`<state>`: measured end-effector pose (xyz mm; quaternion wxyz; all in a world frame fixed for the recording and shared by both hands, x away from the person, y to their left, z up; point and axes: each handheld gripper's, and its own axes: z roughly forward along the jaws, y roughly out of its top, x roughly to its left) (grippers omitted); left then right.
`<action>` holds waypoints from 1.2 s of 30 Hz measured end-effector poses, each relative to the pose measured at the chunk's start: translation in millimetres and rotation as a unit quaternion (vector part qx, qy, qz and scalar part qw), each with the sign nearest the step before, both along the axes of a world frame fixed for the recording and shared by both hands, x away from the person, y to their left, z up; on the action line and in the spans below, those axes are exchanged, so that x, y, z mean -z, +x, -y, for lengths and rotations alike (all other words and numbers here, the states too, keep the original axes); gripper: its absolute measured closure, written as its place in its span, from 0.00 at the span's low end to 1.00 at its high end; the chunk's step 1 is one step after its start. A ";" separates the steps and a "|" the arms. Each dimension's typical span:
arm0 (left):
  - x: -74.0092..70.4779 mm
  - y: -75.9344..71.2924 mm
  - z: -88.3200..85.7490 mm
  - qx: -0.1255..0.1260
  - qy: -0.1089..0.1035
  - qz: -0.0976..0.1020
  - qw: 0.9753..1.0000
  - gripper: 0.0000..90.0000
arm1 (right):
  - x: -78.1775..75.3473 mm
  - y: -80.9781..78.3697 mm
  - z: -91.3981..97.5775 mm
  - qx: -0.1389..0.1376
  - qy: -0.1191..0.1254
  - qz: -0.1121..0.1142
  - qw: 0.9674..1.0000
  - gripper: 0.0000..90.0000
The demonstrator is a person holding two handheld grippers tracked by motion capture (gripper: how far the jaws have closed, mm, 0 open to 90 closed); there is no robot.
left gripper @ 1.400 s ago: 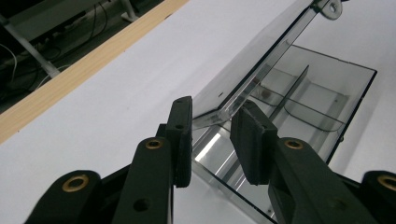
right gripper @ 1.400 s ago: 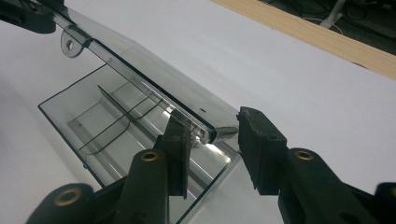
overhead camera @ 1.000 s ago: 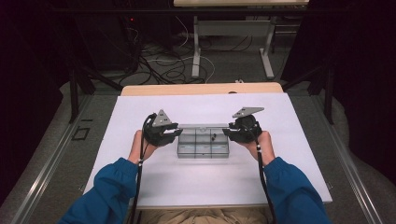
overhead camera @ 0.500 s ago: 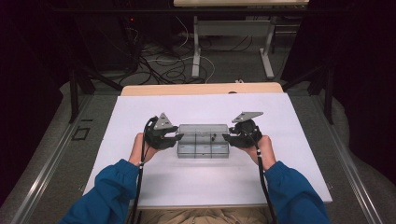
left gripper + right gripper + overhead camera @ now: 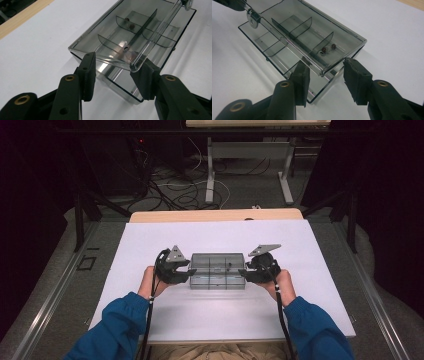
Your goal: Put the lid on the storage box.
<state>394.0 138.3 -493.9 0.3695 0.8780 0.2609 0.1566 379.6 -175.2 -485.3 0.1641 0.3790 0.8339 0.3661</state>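
At the centre of the high view, the left gripper and right gripper, both open and empty, should close evenly on the clear box ends.

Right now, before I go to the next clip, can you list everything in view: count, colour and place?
Compartment box: one, clear smoky grey plastic with dividers, mid-table between the two tools.
Small beads: at least two, dark reddish, in the box's compartments; exact count unclear.
Table cover: one, white, over the table.
Table edge: one, light wood, along the far side.
Cables: several, dark and white, on the floor beyond the table.
Table legs: one grey frame, far background.
Sleeves: two, blue, bottom of the high view.
Left tool: one, black, open, at the box's left end.
Right tool: one, black, open, at the box's right end.
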 end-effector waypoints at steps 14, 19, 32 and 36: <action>7.7 -1.9 -6.5 -0.004 0.006 -0.029 1.000 0.56 | 5.7 0.2 -0.9 -0.004 -0.003 -0.021 1.000 0.61; 10.5 -3.9 -12.1 -0.012 0.006 -0.045 0.999 0.43 | 6.4 0.1 -0.6 -0.003 -0.012 -0.030 0.999 0.57; 13.5 -24.5 -30.7 -0.037 0.006 -0.060 0.997 0.16 | 8.0 -11.1 10.0 -0.012 -0.017 -0.064 0.998 0.24; 12.6 -34.2 -36.6 -0.039 0.011 -0.060 0.997 0.11 | 6.0 -17.2 15.3 -0.016 -0.002 -0.062 0.998 0.17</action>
